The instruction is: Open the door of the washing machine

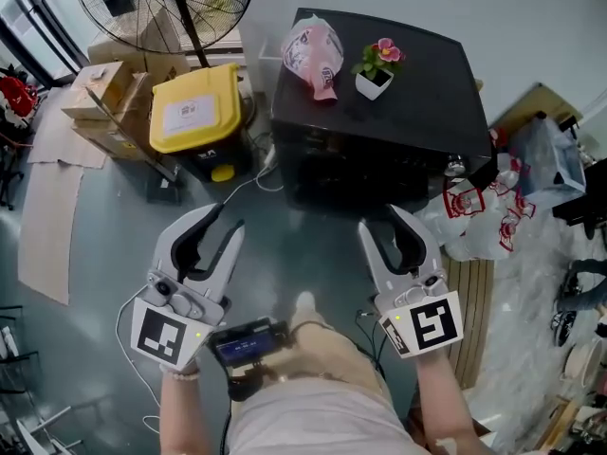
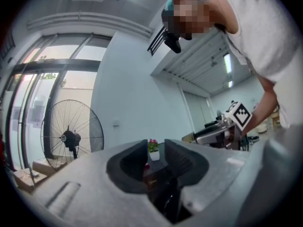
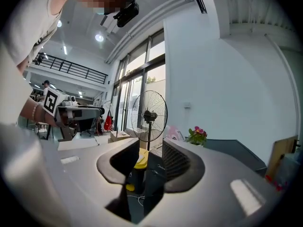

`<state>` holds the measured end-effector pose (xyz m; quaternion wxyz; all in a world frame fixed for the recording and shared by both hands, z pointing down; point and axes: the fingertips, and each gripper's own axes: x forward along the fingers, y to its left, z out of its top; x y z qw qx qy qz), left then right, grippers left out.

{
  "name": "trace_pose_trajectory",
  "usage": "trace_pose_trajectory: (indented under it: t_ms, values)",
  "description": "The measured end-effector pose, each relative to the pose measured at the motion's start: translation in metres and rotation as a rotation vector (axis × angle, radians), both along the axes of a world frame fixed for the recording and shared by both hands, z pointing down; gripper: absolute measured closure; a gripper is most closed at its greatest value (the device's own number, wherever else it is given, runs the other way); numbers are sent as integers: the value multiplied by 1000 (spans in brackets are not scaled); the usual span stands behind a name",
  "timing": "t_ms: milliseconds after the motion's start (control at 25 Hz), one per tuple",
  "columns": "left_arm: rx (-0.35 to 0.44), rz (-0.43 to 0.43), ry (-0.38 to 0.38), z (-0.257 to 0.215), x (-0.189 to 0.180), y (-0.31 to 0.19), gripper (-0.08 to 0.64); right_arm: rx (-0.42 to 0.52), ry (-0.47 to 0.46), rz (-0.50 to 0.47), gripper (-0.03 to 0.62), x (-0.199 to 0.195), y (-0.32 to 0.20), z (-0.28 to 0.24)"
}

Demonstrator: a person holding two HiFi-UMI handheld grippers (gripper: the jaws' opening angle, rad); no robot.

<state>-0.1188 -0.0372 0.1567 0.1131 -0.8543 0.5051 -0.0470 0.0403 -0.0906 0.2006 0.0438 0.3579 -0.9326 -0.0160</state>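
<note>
Left gripper point(image 1: 226, 219) at 7 o'clock and right gripper point(image 1: 382, 218) at 5 stand spread, empty. Black washing machine point(image 1: 379, 112) sits at 12, well apart. Best approach low toward its front face; the door's edge isn't discernible yet.

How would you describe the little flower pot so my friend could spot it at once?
Start at the big black washing machine by the wall in the head view. Two things sit on its top, and the flower pot is the right-hand one. It is a small white pot with pink blooms and green leaves, while its neighbour is a pink-and-white plastic bag.
</note>
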Motion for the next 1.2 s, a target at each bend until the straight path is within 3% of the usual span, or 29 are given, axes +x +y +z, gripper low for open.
trace_pose_trajectory:
  t_ms: [440,1000,1200]
  values:
    - [-84,82,-4,46,2,-43,448,-46,14,14,456,-23,-25,32]
    - [-122,283,-47,117,12,-101,436,-95,47,164,456,-18,-63,87]
    - [-147,314,-30,152,14,-111,433,-117,63,185,456,-22,-66,120]
